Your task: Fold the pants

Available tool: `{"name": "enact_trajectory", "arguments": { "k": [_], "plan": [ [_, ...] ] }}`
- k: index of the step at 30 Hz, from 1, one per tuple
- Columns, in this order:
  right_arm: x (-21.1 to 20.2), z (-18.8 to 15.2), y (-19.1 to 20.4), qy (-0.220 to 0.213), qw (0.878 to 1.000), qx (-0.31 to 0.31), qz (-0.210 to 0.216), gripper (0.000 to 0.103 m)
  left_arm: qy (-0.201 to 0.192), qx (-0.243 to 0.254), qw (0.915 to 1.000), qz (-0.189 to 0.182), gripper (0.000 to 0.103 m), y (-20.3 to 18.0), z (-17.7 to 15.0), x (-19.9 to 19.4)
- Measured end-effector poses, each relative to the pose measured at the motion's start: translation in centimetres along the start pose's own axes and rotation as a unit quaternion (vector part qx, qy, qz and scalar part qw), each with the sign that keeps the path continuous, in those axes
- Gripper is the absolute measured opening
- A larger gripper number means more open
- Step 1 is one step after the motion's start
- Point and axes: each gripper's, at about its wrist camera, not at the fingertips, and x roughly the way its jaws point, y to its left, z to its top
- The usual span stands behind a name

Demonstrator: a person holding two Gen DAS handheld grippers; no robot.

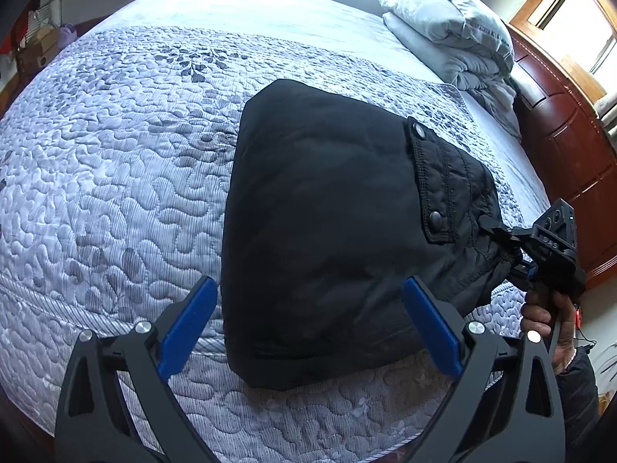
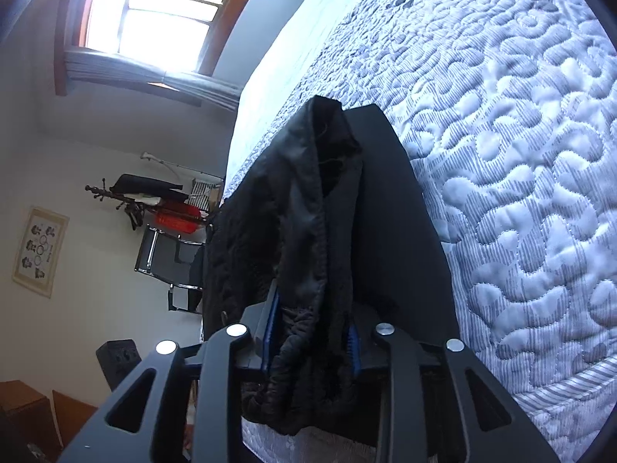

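A: Where are the black pants lying?

B: They are resting folded on the quilted bedspread, near its front edge, well apart from the folded grey duvet by the wooden headboard.

A: How is the left gripper standing?

B: It is hovering above the pants' near edge, angled steeply down, its blue pads spread wide and gripping nothing.

A: And the right gripper?

B: A hand is holding it at the pants' right end. Bunched waistband fabric is sitting between its partly parted jaws; whether the pads are pressing it I cannot tell.
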Motion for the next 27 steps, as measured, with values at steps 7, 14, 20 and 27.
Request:
{"name": "enact_trajectory", "arguments": {
  "k": [7,14,20,27],
  "plan": [
    [-3.1,-1.5,-0.6,-0.005,1.0,0.0,-0.006,0.047,0.005,-0.009,0.9999,0.007,0.097,0.8,-0.8,0.0],
    [-3.6,-2.4,-1.4,-0.008,1.0,0.011,-0.009,0.047,0.024,-0.019,0.9995,0.012,0.097,1.2,-1.9,1.2],
    [-3.9,-2.7,-0.2,-0.015,1.0,-0.009,-0.015,0.03,0.03,-0.03,0.9991,0.005,0.097,1.5,-1.9,2.1],
    [-4.5,-2.1,3.4,-0.021,0.998,-0.048,-0.019,0.029,0.028,-0.03,0.9992,0.003,0.097,1.2,-1.7,2.4]
  ]
}}
